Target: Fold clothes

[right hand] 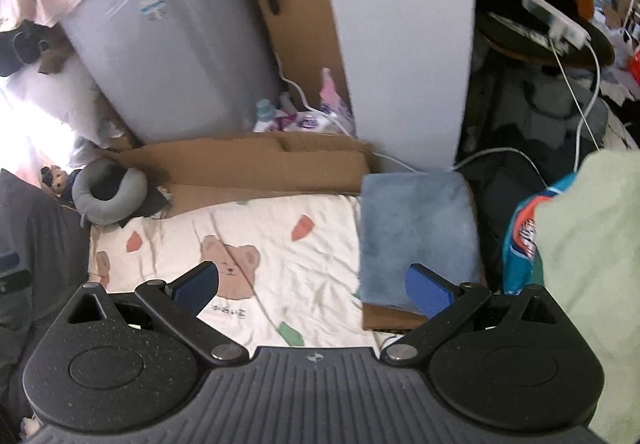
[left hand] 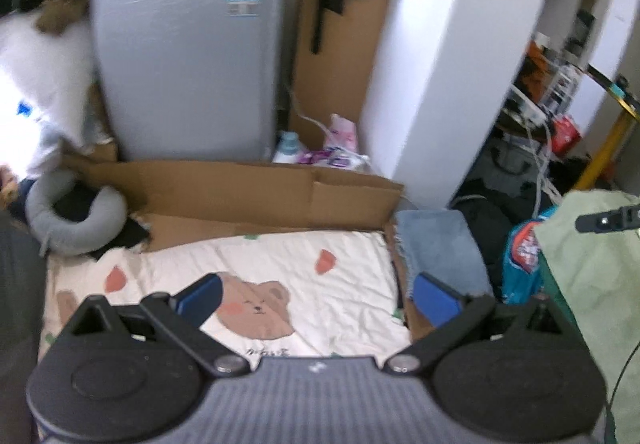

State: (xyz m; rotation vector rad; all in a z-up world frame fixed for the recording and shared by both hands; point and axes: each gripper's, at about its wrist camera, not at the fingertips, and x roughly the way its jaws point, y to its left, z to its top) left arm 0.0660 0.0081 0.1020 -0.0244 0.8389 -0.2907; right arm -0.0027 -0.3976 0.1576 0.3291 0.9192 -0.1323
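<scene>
Cream cotton printed with brown bears fills the lower middle of your left wrist view: that sheet (left hand: 280,276) lies flat, and your left gripper (left hand: 318,302) hangs over it with its blue-padded fingers (left hand: 200,298) spread wide apart and nothing between them. Just beyond the right finger a folded blue cloth (left hand: 440,244) sits on flattened cardboard (left hand: 240,192) beside the sheet's right edge. A pale green garment (left hand: 592,284) hangs in at the right margin (blurred, so you cannot tell what holds it up), with a teal and orange packet (left hand: 520,264) just beside it. A grey washing machine (left hand: 188,52) stands behind the cardboard, and a grey ring cushion (left hand: 76,220) lies at the sheet's far left corner. From your right wrist view, your right gripper (right hand: 316,290) is likewise open wide and empty, its left finger over the bear sheet (right hand: 260,244) and its right finger (right hand: 430,292) over the near edge of the blue cloth (right hand: 416,228). The green garment (right hand: 592,284) crowds the right side here, in front of the packet (right hand: 520,240).
</scene>
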